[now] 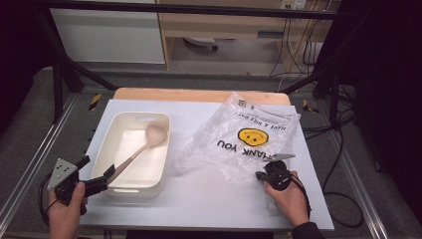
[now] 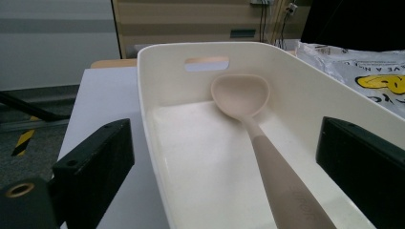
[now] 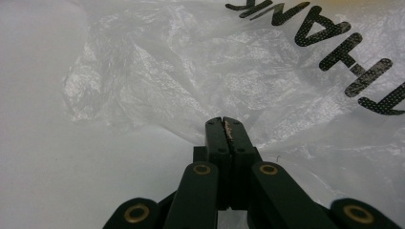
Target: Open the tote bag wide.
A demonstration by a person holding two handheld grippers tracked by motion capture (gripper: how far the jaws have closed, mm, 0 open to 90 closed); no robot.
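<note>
Right gripper (image 3: 223, 121) pinched shut on the near edge of the plastic bag (image 1: 244, 137), thin film caught between the jaws. Left gripper (image 1: 94, 174) spread wide at the near end of the white tub (image 1: 160, 149), straddling the handle of the ladle (image 2: 260, 143) without pressing it. Likely trouble: film slipping or tearing under a pull (little of it gripped). Ladle inside the tub, long axis diagonal, bowl toward the far right corner, handle on the near rim.
</note>
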